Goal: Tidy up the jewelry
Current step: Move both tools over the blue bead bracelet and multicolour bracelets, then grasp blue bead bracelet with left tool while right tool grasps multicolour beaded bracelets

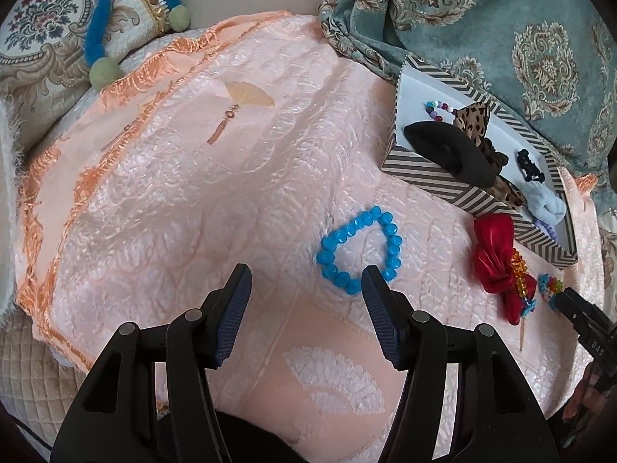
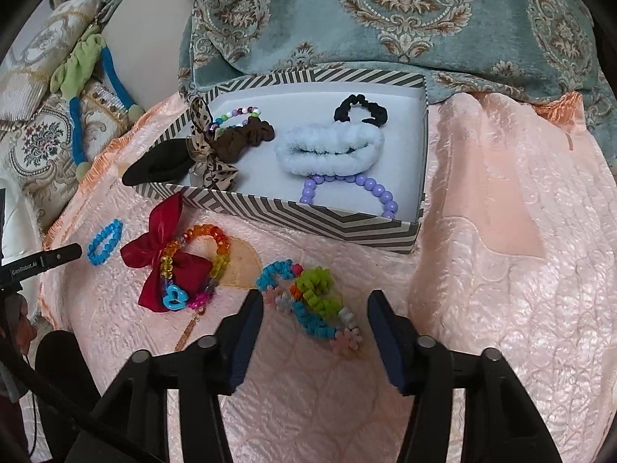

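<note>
**Box part-filled, four pieces still outside**

The striped cardboard box (image 2: 293,218) already holds soft scrunchies and glossy bead strings. In front of it on the quilted bed cover (image 2: 501,270) lie the faceted blue bracelet (image 1: 358,254), a satin red bow (image 2: 162,258), an amber bead ring (image 2: 208,247) and a chunky multicolour bracelet (image 2: 308,301). The left gripper (image 1: 304,274) and right gripper (image 2: 316,301) are both spread wide, holding nothing.

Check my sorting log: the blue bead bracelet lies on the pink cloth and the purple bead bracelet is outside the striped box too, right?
Half right. The right wrist view shows the purple bead bracelet inside the striped box; the blue bead bracelet lies on the pink cloth.
</note>
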A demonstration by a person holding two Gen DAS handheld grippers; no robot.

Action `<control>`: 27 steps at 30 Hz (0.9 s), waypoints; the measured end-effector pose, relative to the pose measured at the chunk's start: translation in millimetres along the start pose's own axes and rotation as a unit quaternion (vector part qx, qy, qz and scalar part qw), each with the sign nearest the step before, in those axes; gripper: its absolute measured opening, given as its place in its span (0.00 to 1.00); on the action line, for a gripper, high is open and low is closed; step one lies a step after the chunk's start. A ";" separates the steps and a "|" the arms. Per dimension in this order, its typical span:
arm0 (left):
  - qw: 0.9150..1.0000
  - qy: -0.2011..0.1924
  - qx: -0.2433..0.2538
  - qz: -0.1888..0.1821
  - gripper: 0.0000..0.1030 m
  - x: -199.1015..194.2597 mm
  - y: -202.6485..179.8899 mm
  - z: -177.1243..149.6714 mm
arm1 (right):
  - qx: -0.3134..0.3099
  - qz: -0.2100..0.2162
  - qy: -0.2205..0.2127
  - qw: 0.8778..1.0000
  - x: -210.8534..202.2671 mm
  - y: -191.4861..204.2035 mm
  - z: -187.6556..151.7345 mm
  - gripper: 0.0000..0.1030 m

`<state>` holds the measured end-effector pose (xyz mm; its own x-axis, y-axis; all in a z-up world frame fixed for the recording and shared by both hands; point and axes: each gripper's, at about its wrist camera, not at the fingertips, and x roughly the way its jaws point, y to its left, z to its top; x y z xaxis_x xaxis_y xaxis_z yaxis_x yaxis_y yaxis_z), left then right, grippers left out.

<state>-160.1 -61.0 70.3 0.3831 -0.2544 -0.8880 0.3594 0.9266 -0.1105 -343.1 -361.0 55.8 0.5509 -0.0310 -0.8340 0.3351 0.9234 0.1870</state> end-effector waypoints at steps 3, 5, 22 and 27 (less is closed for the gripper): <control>1.000 0.002 0.002 0.003 0.58 5.8 -2.0 2.0 | -0.001 0.004 0.003 1.000 4.9 -1.0 0.8 0.43; 1.000 0.006 0.003 0.005 0.58 10.5 -3.8 3.3 | -0.003 0.004 0.004 1.000 8.9 -1.4 1.1 0.39; 1.000 0.007 0.011 0.010 0.57 34.3 -13.5 13.1 | 0.000 0.027 -0.005 1.000 1.6 -4.2 0.0 0.12; 1.000 -0.002 0.017 0.024 0.27 30.4 -9.2 11.0 | 0.028 0.054 -0.011 0.998 -7.5 -14.5 -1.1 0.11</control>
<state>-142.5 -80.3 49.2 0.4042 -0.2113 -0.8899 0.3698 0.9276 -0.0523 -352.9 -373.7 58.7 0.6024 0.0585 -0.7960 0.3141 0.8995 0.3038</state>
